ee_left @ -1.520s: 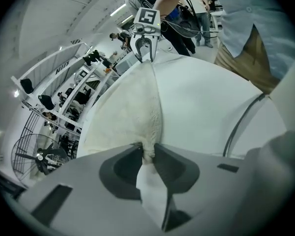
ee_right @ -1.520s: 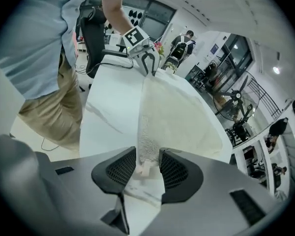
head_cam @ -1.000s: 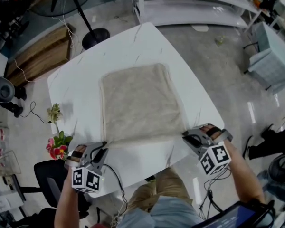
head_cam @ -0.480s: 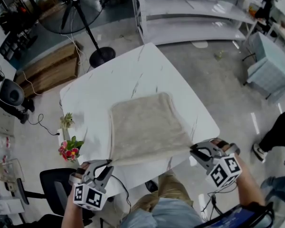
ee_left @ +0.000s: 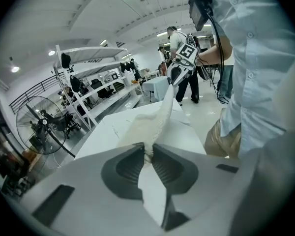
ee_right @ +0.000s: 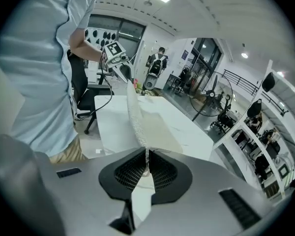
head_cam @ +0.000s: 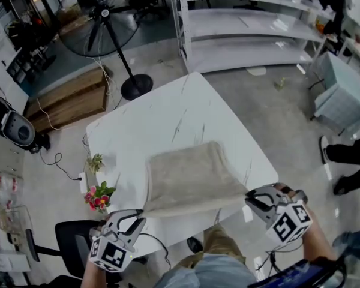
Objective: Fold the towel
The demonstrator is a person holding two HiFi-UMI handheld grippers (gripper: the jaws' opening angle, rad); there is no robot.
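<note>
A beige towel (head_cam: 189,179) hangs stretched between my two grippers above the near half of the white table (head_cam: 156,122); its far part still rests on the tabletop. My left gripper (head_cam: 141,212) is shut on the towel's near left corner (ee_left: 148,146). My right gripper (head_cam: 249,195) is shut on the near right corner (ee_right: 146,154). In the left gripper view the towel (ee_left: 160,117) runs as a taut edge to the right gripper (ee_left: 179,65). The right gripper view shows the same edge (ee_right: 133,112) leading to the left gripper (ee_right: 119,63).
A pot of pink flowers (head_cam: 96,197) and a smaller plant (head_cam: 96,161) stand by the table's left edge. A black chair (head_cam: 72,239) is at the near left. A standing fan (head_cam: 102,23) and white shelves (head_cam: 252,23) are beyond the table. A person's legs (head_cam: 348,155) show at the right.
Both grippers have risen with the towel's near corners. The near edge has come off the table and more of the towel now hangs in the air.
</note>
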